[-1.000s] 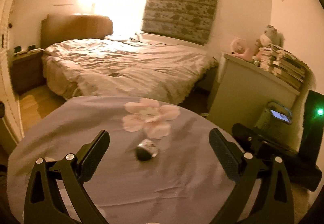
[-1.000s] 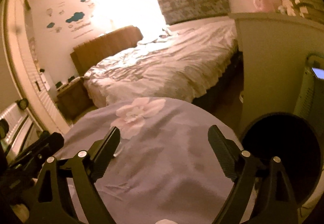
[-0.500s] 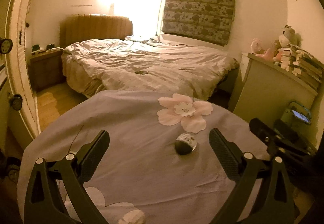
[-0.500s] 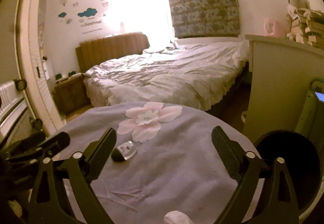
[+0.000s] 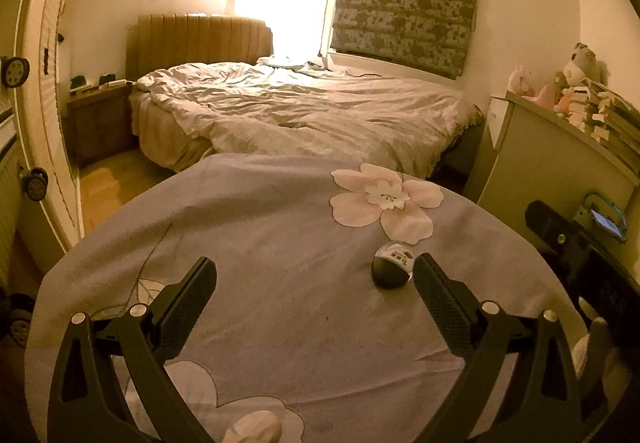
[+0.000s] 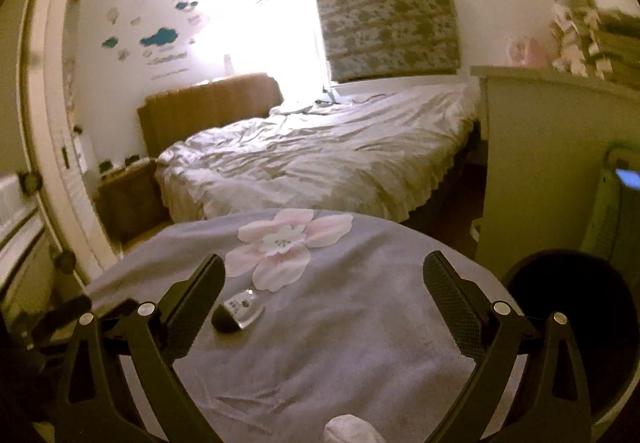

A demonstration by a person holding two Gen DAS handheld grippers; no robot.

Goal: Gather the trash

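Since earlier frame, dropped lower toward table [image 5: 248, 283]. Left gripper [image 5: 314, 293], right gripper [image 6: 324, 289] spread wide, empty. Small dark container [image 5: 392, 269] below flower print [image 5: 386, 203]. Risk: round, may roll if nudged.

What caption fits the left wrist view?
Open left gripper over a flowered tablecloth, small dark capsule near its right finger.

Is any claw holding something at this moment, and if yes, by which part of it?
Nothing is held. The left claw and the right claw are both open and empty; the small dark container lies free on the cloth.
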